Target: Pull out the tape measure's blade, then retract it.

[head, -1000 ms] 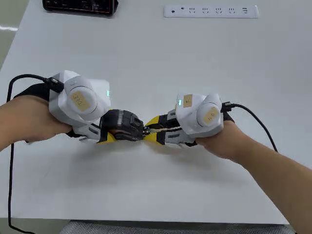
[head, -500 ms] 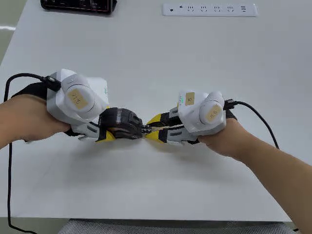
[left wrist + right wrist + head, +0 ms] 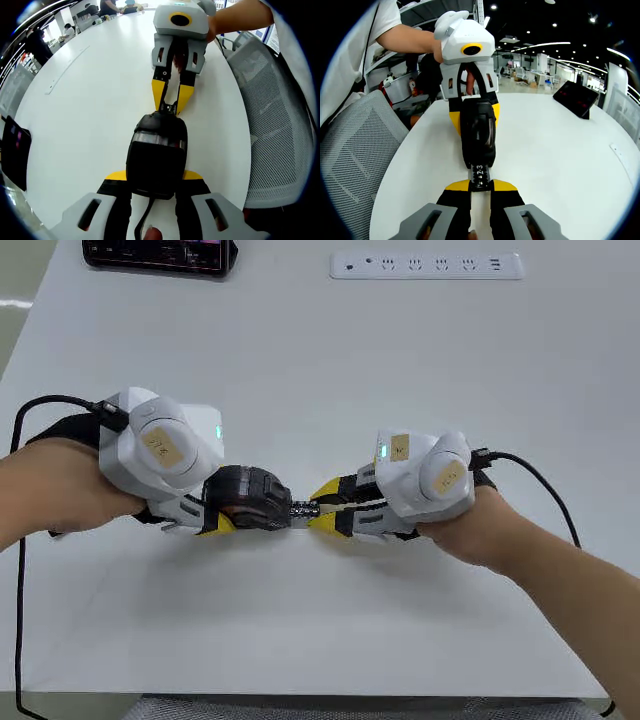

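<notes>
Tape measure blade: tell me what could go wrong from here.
1. The right gripper pinches only the very end of the blade; under pull it may slip and the blade snap back.
2. The left gripper clamps just the rear of the tape measure; a harder pull could twist it loose.

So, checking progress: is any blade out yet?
Yes, a short numbered blade runs from the tape measure into the right gripper.

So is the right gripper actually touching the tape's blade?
Touching. The right gripper view shows the fingers of the right gripper closed on the blade, just outside the tape measure.
</notes>
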